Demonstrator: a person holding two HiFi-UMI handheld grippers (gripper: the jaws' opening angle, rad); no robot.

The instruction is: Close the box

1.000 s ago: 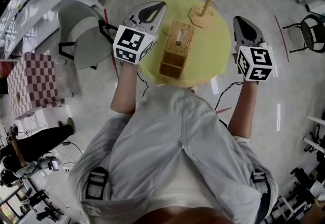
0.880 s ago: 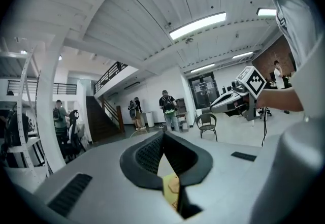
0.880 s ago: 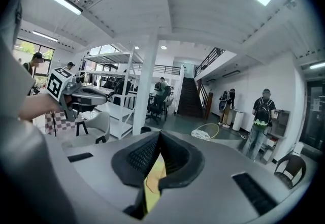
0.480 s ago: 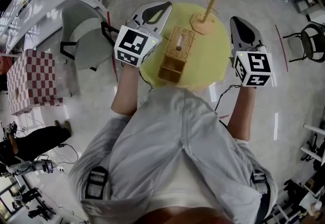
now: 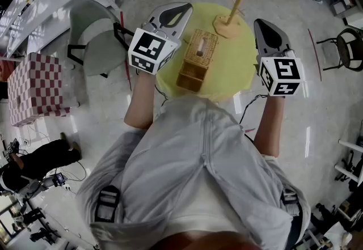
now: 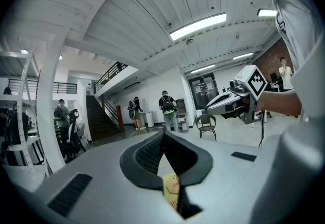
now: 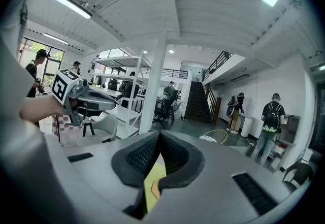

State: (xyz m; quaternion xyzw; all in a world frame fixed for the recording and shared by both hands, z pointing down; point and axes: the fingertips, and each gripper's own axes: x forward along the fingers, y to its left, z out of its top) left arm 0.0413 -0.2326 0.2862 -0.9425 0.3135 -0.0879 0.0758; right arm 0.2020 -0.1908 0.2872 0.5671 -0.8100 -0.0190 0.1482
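Box (image 5: 198, 57) sits mid-table on the round yellow table (image 5: 235, 73); woven, long & narrow. Its long axis runs from the table's near edge (by the person) toward the far edge, leaning a bit right at the far end. The near end looks lighter & lower, prob. the open part or a flap lying out. Too small to tell how the lid hinges.

Left gripper (image 5: 182, 7) hangs over the table's far-left rim, nose pointing away from the person, roughly parallel w/ the box. The box lies to its right & a little back toward the person, just beside it. Jaws are pressed together at the tips, nothing pinched: in its own view the pads (image 6: 144, 154) meet, w/ only table yellow showing through the slot below.

Right gripper (image 5: 257, 23) is at the table's right rim, also nose-out, well apart from the box w/ bare tabletop between. The box is to its left. Its jaws are likewise closed tight on nothing.

A wooden stand (image 5: 231, 15) is on the table's far side, between the box's far end & the right gripper's tip.

Judgement: left is the nearer hand, so a short reach to the right suits it. The right would have to cross the table & skirt the stand. As the axis runs near-to-far, the lid move prob. goes along that line, not across. Closed tips would do for a push; a pinch needs them spread first.
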